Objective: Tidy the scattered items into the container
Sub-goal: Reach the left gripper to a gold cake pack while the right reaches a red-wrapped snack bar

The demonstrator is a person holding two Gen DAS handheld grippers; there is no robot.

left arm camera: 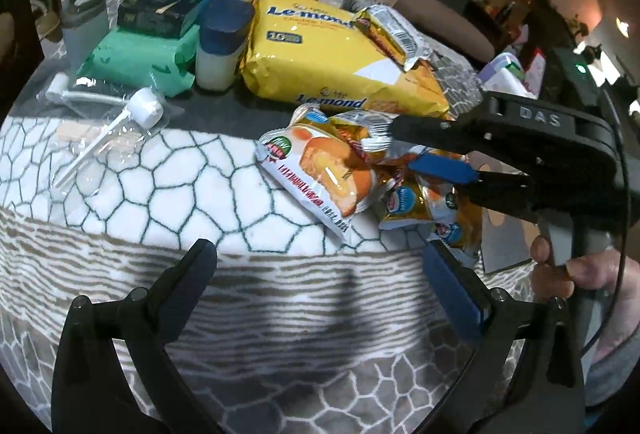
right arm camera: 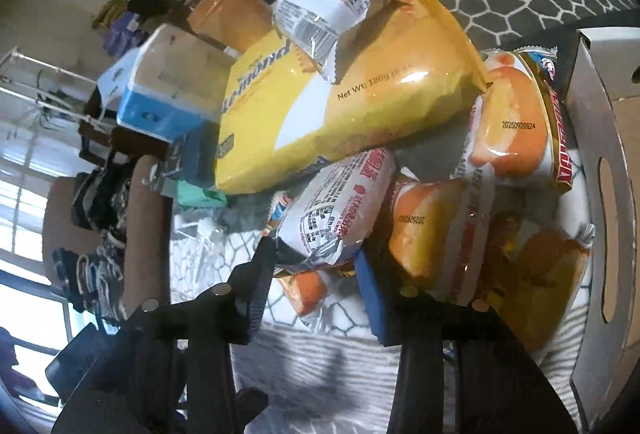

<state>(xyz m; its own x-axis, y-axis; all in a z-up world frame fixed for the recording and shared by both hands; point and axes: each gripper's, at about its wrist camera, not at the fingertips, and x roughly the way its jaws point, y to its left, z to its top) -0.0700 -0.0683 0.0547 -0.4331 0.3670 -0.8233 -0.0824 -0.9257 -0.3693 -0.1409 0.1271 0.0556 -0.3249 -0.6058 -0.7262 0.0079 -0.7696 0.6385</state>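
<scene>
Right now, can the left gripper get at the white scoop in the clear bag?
Probably yes. The left gripper is open and holds nothing; bare blanket lies between it and the white scoop, and the right gripper works the snack pile opposite.

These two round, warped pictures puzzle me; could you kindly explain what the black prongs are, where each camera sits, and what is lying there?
No robot here: a person holds a two-finger gripper in each hand, each carrying a fisheye camera looking along its fingers.

The left wrist view shows the left gripper open and empty above a patterned blanket. The right gripper reaches in from the right, its fingers around a small snack packet in a pile of cake packets.

The right wrist view shows that same pile close up, with the right gripper's fingers on either side of one packet, not clearly closed. Behind lies a big yellow Lemond bag; a cardboard box stands at the right, probably the container.
</scene>
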